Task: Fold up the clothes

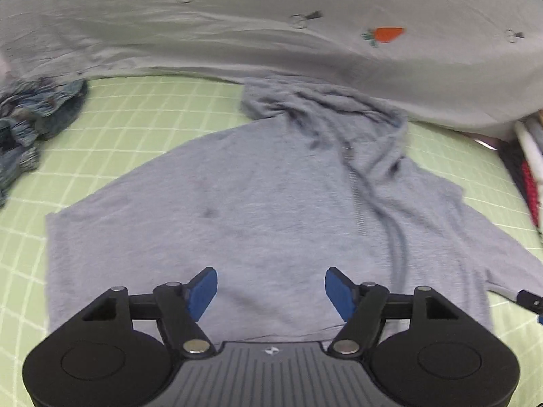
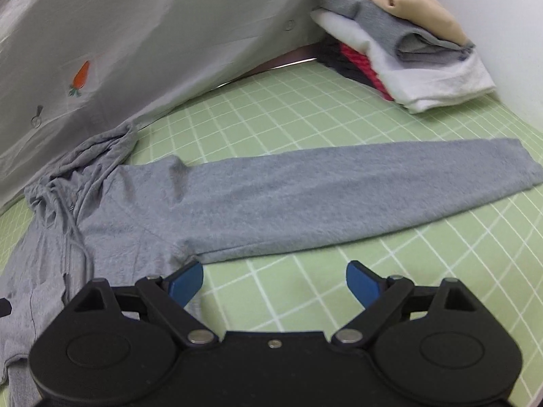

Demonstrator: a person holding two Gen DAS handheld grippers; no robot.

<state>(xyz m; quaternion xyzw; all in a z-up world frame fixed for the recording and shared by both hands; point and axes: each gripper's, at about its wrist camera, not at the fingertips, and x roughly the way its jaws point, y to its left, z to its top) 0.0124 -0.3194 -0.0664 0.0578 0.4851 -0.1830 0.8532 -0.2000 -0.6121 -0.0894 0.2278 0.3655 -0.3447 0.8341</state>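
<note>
both tongs stand wide with nothing between them: the left tongs point(image 1: 270, 291) over the body of the grey hoodie point(image 1: 258, 210), the right tongs point(image 2: 274, 283) just off its outstretched sleeve point(image 2: 339, 190). the hoodie lies flat on the green checked sheet point(image 2: 305, 112), near a stack of folded clothes point(image 2: 400, 44)

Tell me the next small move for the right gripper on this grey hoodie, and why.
Probably bring the right gripper forward onto the outstretched sleeve and close on it, to fold it across the body. The sleeve lies flat and straight on the green checked sheet, and the jaws stand open and empty just short of it.
</note>
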